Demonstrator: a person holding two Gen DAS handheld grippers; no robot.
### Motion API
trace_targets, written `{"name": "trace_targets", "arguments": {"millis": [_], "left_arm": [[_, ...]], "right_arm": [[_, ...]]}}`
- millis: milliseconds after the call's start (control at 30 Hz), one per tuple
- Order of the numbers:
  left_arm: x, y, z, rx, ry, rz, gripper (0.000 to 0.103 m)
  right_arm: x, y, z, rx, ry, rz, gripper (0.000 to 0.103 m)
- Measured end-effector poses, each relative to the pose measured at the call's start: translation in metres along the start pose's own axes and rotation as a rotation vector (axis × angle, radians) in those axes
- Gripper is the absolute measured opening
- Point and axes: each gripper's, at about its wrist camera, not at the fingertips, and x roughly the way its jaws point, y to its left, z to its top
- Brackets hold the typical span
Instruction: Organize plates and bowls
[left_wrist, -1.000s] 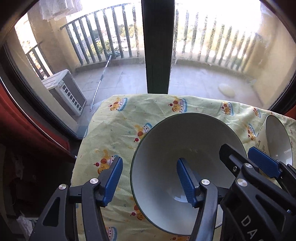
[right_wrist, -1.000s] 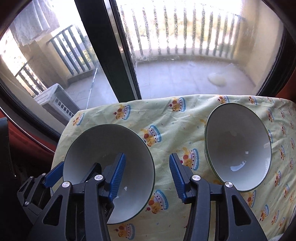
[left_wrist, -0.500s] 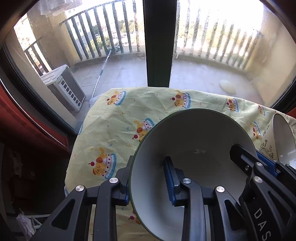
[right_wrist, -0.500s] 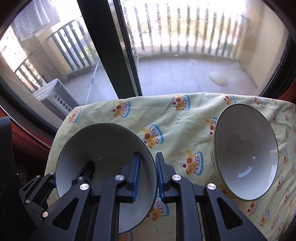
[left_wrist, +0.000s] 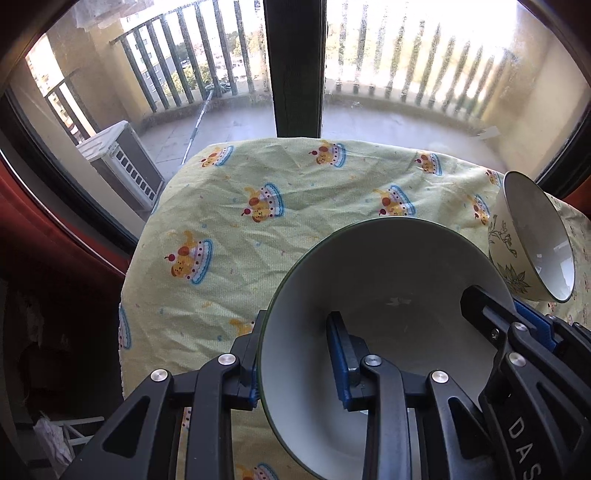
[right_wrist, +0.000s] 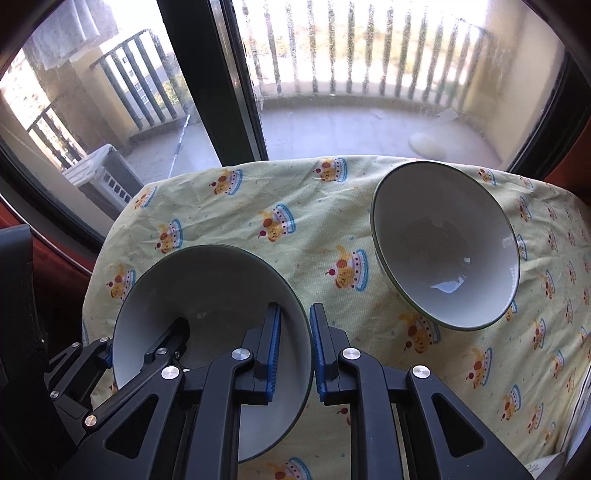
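A white bowl with a dark green rim (left_wrist: 388, 280) is held at the near left of the table; it also shows in the right wrist view (right_wrist: 207, 288). My left gripper (left_wrist: 297, 369) is shut on its left rim, one finger inside, one outside. My right gripper (right_wrist: 293, 347) is shut on its right rim and shows in the left wrist view (left_wrist: 517, 325). A second white bowl (right_wrist: 443, 247) with a leaf pattern outside (left_wrist: 532, 236) stands on the cloth to the right, apart from both grippers.
The table wears a yellow cloth with cake prints (right_wrist: 295, 206), (left_wrist: 240, 229). Behind it is a large window with a dark frame post (left_wrist: 293, 66) and a balcony beyond. The table's left edge drops off to a dark red wall (left_wrist: 55, 258).
Both grippers closed from open onto opposite rims of the near bowl. The bowl now sits higher and nearer in both views, with the table farther below.
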Motion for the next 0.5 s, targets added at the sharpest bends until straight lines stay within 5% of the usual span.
{"name": "trace_targets", "arguments": {"millis": [500], "left_arm": [[-0.067, -0.018, -0.031, 0.025, -0.077, -0.001, 0.030]], "right_arm": [[-0.069, -0.018, -0.038, 0.017, -0.057, 0.006, 0.019]]}}
